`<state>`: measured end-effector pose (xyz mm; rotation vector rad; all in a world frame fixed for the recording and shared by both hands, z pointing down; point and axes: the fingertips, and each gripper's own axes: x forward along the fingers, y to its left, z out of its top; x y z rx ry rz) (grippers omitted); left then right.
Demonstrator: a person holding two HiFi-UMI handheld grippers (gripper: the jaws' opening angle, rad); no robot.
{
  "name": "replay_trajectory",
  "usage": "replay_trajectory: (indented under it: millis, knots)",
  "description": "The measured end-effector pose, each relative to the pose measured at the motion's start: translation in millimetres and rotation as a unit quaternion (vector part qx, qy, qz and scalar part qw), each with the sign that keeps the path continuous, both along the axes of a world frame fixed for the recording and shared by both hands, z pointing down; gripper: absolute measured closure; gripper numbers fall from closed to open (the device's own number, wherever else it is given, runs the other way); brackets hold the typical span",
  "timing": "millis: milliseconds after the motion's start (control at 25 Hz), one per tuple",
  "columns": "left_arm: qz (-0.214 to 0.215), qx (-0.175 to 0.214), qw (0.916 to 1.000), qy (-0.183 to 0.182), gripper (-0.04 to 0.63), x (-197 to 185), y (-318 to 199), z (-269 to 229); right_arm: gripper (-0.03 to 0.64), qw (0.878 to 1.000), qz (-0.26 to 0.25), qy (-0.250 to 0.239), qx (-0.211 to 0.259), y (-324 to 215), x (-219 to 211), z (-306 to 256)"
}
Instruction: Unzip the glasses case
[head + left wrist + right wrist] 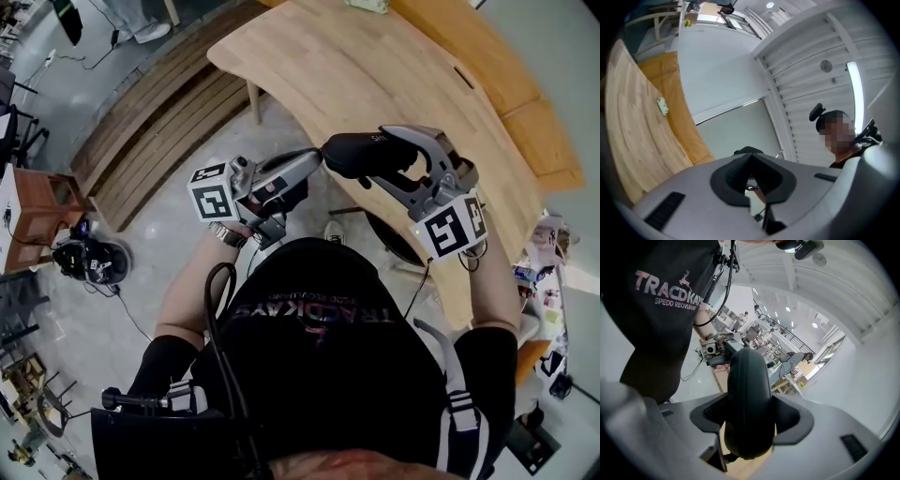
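Right fingers [791, 420] were clamped on the black glasses case [747, 394], one pad on each broad side, firm hold. The case was in the air in front of my chest, off the table [375, 75], between the two pairs of fingers.

Left fingers [725, 180] were closed tight, tips right at the case's free end. A small shiny bit showed in the slit. It may have been the zip pull, too small to tell.

To do it well, I judged I should confirm the pull was pinched. Then keep the right hold steady and drag the left fingers along the zip seam, following the curve round the end, not tugging straight off.

Long axis ran straight out along the right fingers, free end pointing at the left fingers, roughly level.
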<state>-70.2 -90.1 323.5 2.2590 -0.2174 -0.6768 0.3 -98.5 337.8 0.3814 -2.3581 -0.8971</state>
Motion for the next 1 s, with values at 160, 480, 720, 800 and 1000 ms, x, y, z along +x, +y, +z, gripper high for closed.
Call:
replay_trajectory:
  millis: [160, 480, 720, 800, 1000]
  knots:
    - [-0.042, 0.048, 0.9946, -0.081, 0.581, -1.3, -3.5, 3.0, 0.324, 1.0, 0.005, 0.011, 0.008, -4.3, -0.6, 4.0]
    - [-0.145, 0.163, 0.9292, -0.298, 0.583, -1.5, -11.6, 19.3, 0.327, 0.997, 0.04, 0.064, 0.018, -16.2, 0.1, 19.8]
    - [-0.183, 0.177, 0.8844, -0.392, 0.583, -4.3, -16.5, 31.6, 0.333, 0.99, 0.092, 0.102, 0.034, -24.7, -0.2, 33.2]
    - [-0.194, 0.188, 0.8636, -0.426, 0.583, -5.6, -18.6, 34.4, 0.336, 0.986, 0.115, 0.115, 0.045, -29.3, -0.9, 38.8]
    - [-0.2, 0.207, 0.8225, -0.491, 0.583, -5.1, -19.9, 45.1, 0.341, 0.973, 0.163, 0.154, 0.062, -39.6, 0.1, 56.9]
